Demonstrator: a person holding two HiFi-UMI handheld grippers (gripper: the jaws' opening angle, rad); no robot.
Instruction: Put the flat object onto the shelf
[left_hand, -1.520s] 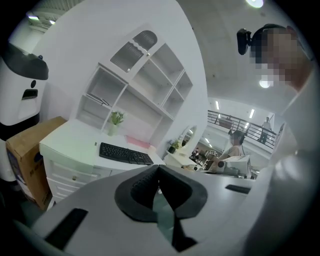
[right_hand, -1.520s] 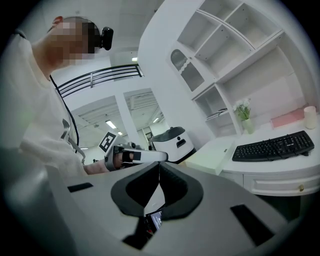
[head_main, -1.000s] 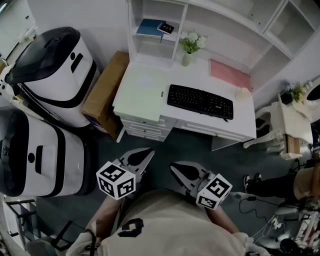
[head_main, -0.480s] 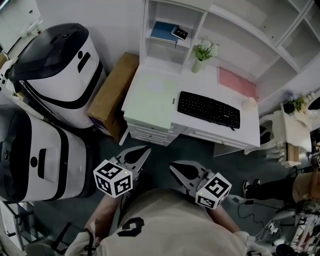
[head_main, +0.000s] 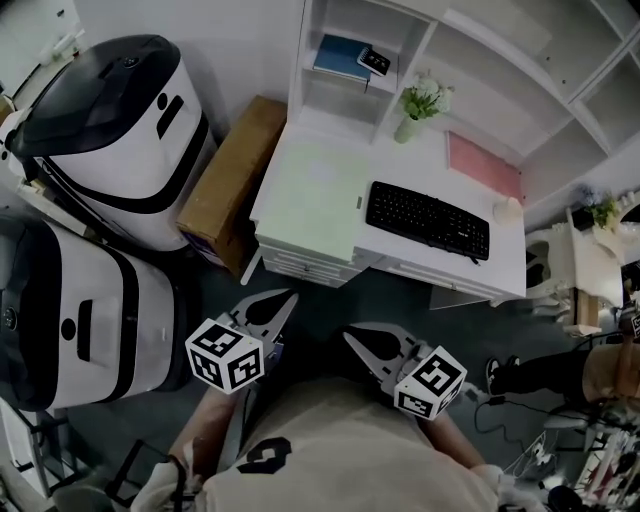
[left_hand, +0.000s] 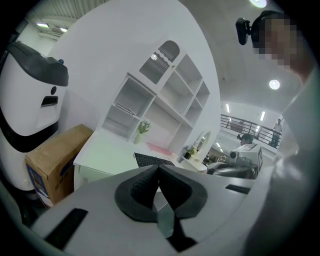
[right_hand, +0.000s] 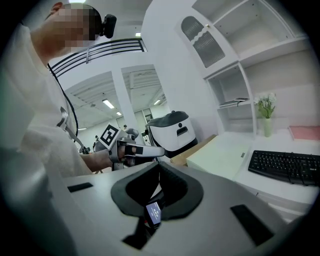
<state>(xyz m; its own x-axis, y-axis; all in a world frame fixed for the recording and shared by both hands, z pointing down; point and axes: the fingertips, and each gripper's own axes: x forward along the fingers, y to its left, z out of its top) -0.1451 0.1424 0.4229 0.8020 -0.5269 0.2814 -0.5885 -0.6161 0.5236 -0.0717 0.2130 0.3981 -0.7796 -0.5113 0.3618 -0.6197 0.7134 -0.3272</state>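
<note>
Flat pale-green pad (head_main: 305, 190) lying on white counter (head_main: 430, 165), well ahead of both claws, below open shelf unit (head_main: 345, 100) and left of black keyboard (head_main: 428, 220). Pink sheet (head_main: 483, 167) farther right. Left claw (head_main: 291, 295) closed tight, holding nothing. Right claw (head_main: 348, 336) also closed and empty, just beside left claw.
</note>
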